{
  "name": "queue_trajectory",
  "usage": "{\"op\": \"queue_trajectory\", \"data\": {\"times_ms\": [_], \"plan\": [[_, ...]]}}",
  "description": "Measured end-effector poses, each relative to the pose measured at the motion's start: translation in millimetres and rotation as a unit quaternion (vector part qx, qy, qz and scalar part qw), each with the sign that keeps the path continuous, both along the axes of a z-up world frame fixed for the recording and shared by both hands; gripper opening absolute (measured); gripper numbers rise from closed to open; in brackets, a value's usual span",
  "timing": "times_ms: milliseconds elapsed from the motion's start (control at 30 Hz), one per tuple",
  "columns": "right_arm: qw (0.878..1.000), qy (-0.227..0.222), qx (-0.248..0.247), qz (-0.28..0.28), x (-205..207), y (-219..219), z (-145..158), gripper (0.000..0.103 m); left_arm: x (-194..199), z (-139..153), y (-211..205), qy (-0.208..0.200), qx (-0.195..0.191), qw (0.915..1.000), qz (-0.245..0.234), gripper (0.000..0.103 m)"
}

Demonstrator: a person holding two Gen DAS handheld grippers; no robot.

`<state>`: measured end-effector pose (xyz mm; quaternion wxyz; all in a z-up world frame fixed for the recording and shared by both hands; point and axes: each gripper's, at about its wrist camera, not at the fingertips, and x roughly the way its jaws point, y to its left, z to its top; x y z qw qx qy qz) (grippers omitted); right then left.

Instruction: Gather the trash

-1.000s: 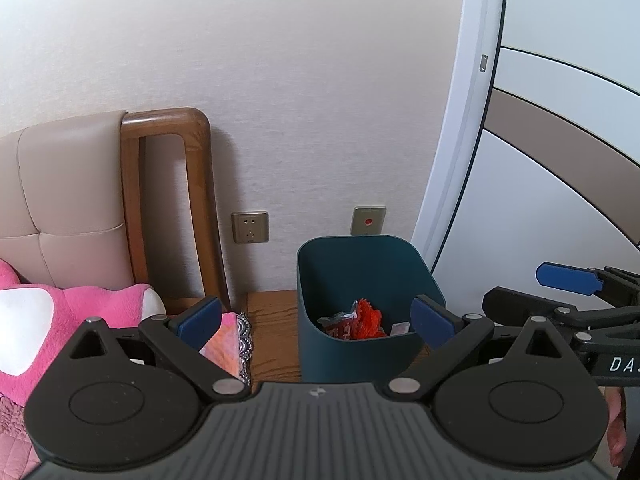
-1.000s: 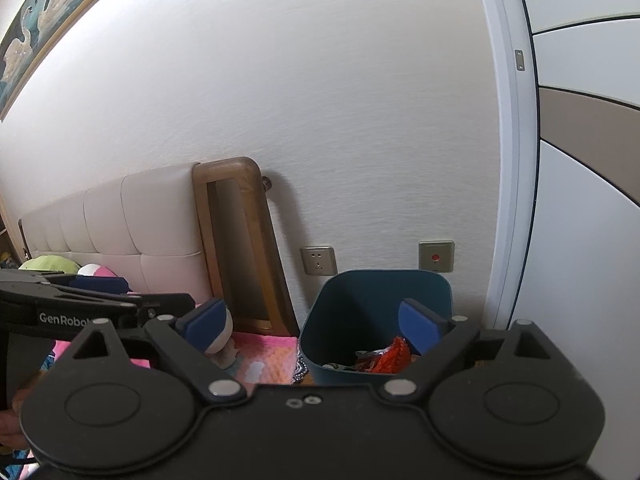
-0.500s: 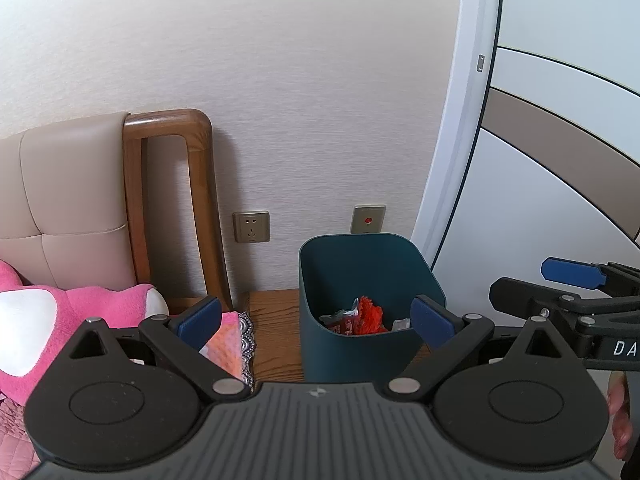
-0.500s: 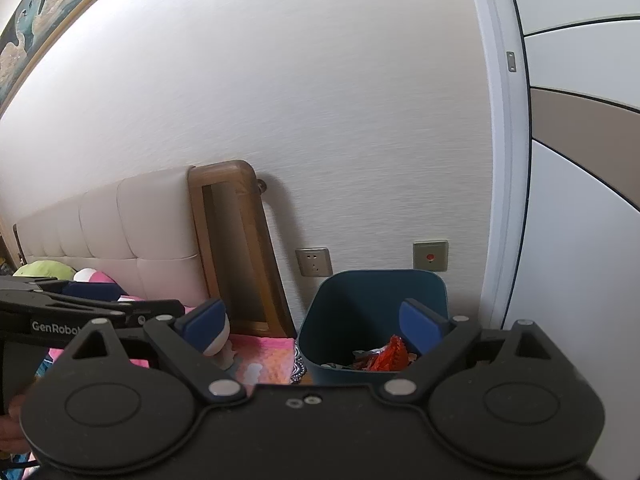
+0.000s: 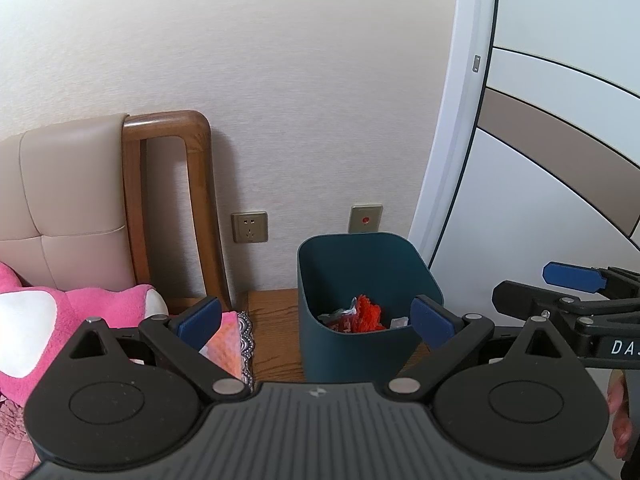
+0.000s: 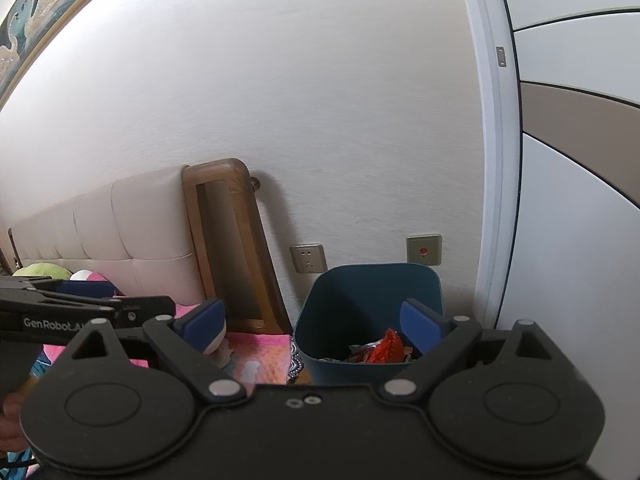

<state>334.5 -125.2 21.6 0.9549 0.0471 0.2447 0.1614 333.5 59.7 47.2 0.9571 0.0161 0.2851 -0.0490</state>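
Both views have drifted slightly, so the teal plastic bin [image 5: 368, 280] now sits a touch higher in frame; it stands upright at lower centre, mouth up, smooth-walled with rounded corners, holding crinkled red wrappers [image 5: 366, 312]; left claw [image 5: 316, 320] and right claw [image 6: 312, 322] both gape wide, gripping nothing; a pink plush toy [image 5: 60, 320] lies lower left

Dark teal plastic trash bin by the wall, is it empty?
No, the dark teal plastic trash bin holds crumpled red and silver wrappers at its bottom.
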Motion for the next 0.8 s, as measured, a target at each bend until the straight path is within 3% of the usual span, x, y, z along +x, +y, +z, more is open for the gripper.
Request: {"op": "queue_trajectory", "data": {"times_ms": [533,800], "plan": [[1.0,0.005,-0.004,-0.013,-6.6,0.9,-1.6,0.095,-7.2,1.0,-3.1,-0.012,0.003,0.9998,-0.019,0.101],[1.0,0.008,-0.005,-0.018,-8.7,0.7,-2.6,0.095,-4.1,-2.0,-6.0,0.001,-0.002,0.9996,-0.029,0.101]]}}
